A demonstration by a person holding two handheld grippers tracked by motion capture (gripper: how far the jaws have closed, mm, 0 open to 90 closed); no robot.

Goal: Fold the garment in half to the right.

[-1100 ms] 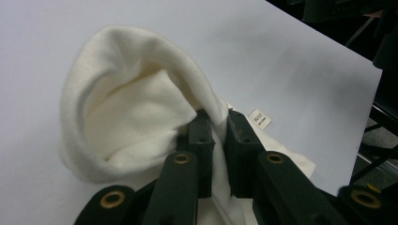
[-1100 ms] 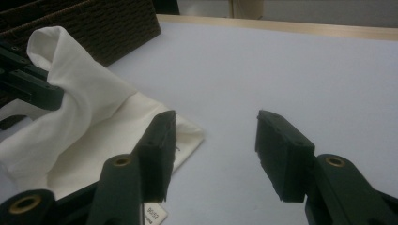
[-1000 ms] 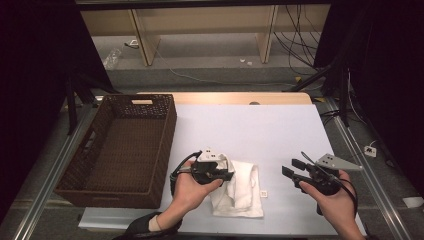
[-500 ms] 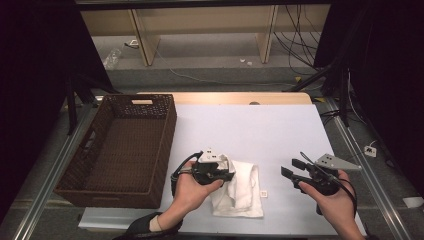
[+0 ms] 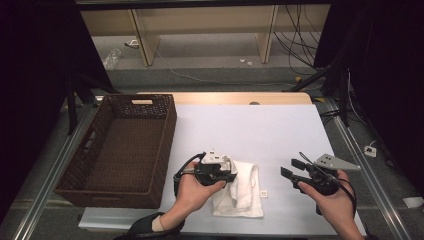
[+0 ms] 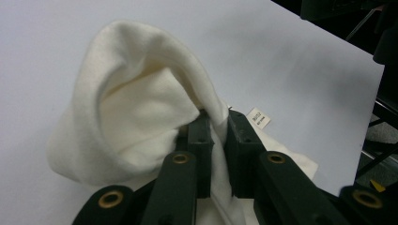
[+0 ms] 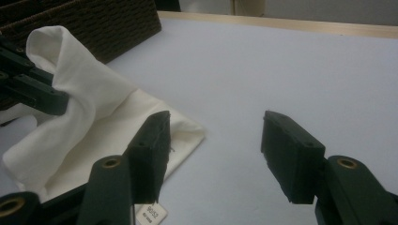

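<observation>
A white cloth point(image 5: 242, 192) lies crumpled on the white table near its front edge. My left gripper point(image 5: 231, 176) is shut on a raised fold of the cloth point(image 6: 136, 103), and in the left gripper view the fabric is pinched between the two black pads point(image 6: 201, 136). A small label point(image 6: 258, 118) sticks out at the cloth's edge. To the right of the cloth, my right gripper point(image 5: 290, 168) is held just above the table. In the right gripper view it point(image 7: 213, 140) stands open with only bare table between its jaws, and the cloth's corner point(image 7: 187, 131) lies just beside its left jaw.
A dark brown wicker basket point(image 5: 167, 135), with nothing in it, stands on the left of the table point(image 5: 250, 125). Shelving and cables lie on the floor beyond the far edge. A metal rail point(image 5: 370, 170) runs along the table's right side.
</observation>
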